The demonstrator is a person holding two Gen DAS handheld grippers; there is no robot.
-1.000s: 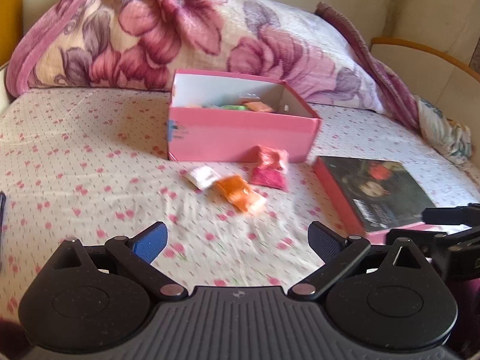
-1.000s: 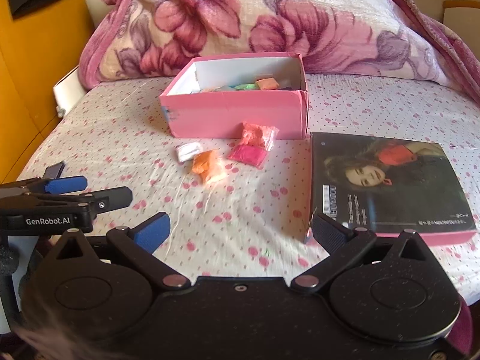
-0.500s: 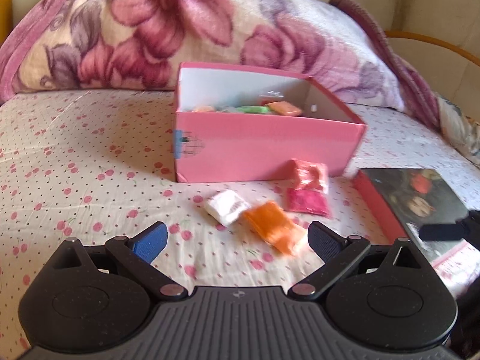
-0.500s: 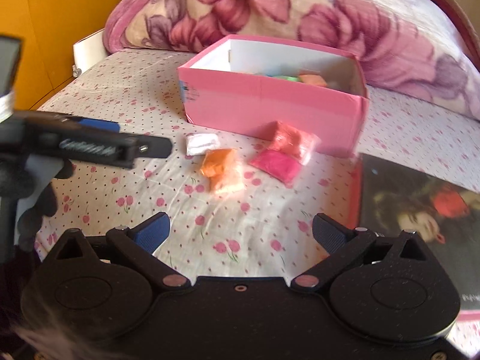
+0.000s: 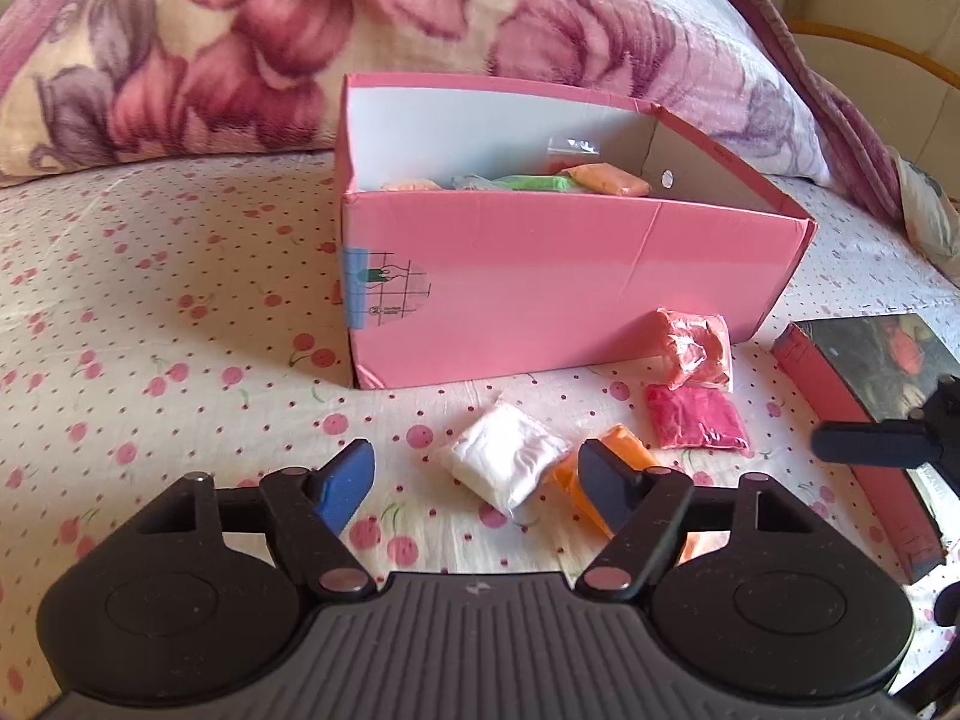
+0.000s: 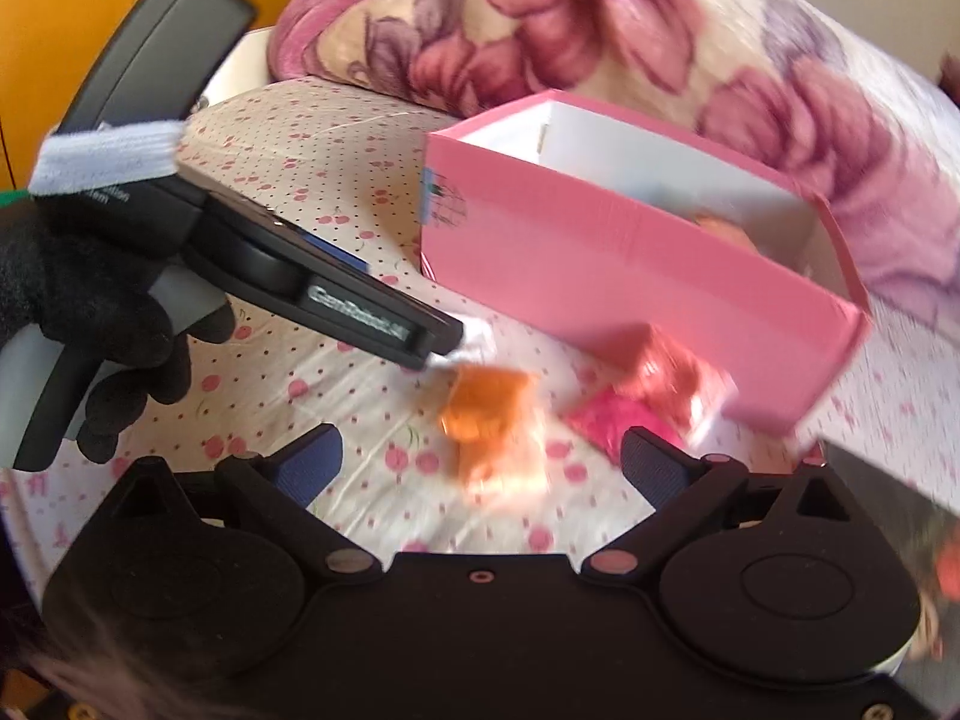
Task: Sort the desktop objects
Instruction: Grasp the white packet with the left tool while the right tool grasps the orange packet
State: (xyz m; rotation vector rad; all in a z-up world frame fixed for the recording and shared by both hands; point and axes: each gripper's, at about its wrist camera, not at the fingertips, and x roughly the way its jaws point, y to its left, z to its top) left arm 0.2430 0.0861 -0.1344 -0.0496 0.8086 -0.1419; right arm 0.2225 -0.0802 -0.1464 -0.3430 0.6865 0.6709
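Four small clay packets lie on the bedsheet in front of an open pink box (image 5: 570,276). My left gripper (image 5: 477,480) is open and low, with the white packet (image 5: 501,459) between its fingers. The orange packet (image 5: 624,447) is partly hidden behind its right finger. The magenta packet (image 5: 696,417) and the salmon packet (image 5: 696,345) lie near the box's right corner. My right gripper (image 6: 483,462) is open, and the orange packet (image 6: 486,408) lies just ahead between its fingers. That view is blurred. In it, the left gripper's (image 6: 360,312) tip covers the white packet (image 6: 474,336).
The box (image 6: 600,252) holds several more packets, green and orange among them. A pink-edged book (image 5: 870,372) lies flat to the right of the packets. A folded floral blanket (image 5: 300,30) lies behind the box. A black-gloved hand (image 6: 90,312) holds the left gripper.
Both grippers moved forward and down toward the packets. The left one now straddles the white packet with its jaws narrower. The right one swung in over the orange packet.
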